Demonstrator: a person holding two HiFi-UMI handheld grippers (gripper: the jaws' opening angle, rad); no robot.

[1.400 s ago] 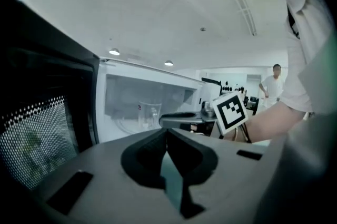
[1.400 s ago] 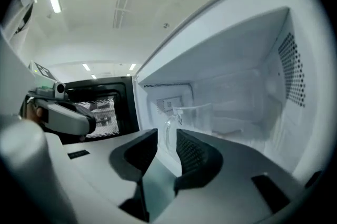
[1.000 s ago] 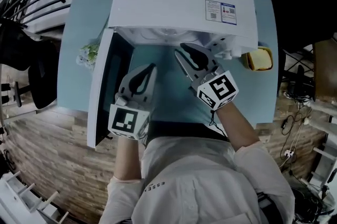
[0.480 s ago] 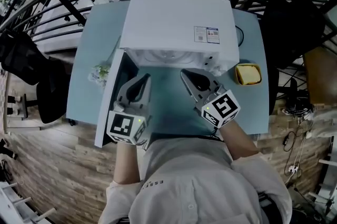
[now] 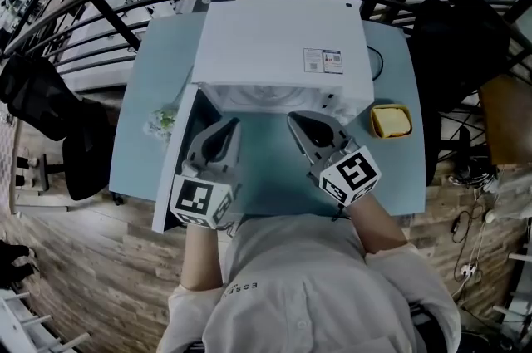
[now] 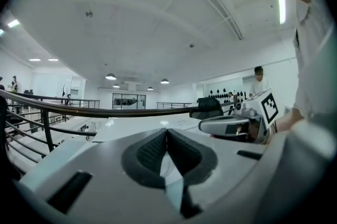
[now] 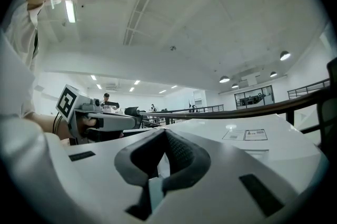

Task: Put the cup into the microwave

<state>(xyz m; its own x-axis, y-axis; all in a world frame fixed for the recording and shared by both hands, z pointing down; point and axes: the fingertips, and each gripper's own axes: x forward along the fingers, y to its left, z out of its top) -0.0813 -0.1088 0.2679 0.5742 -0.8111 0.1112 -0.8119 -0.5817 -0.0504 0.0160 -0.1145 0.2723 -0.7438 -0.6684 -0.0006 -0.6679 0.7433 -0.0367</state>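
The white microwave [image 5: 283, 52] stands on the light blue table [image 5: 150, 69], and its door [image 5: 173, 164] is swung open to the left. From above, its cavity shows only as a pale strip; I can make out no cup in any view. My left gripper [image 5: 228, 125] hangs in front of the opening beside the door, jaws closed together with nothing between them. My right gripper [image 5: 293, 120] is just before the opening's right half, also shut and empty. Both gripper views point upward at the ceiling, with each gripper's closed tips [image 6: 167, 131] [image 7: 164, 131] in the foreground.
A yellow object [image 5: 391, 120] lies on the table to the right of the microwave. A small greenish bundle [image 5: 163, 120] sits left of the open door. A black railing [image 5: 108, 11] curves behind the table. A dark chair [image 5: 465, 52] stands at the right.
Both grippers have drawn back from the microwave's opening toward my body, and the head view has pulled away, so the microwave looks smaller. Both grippers stay shut.
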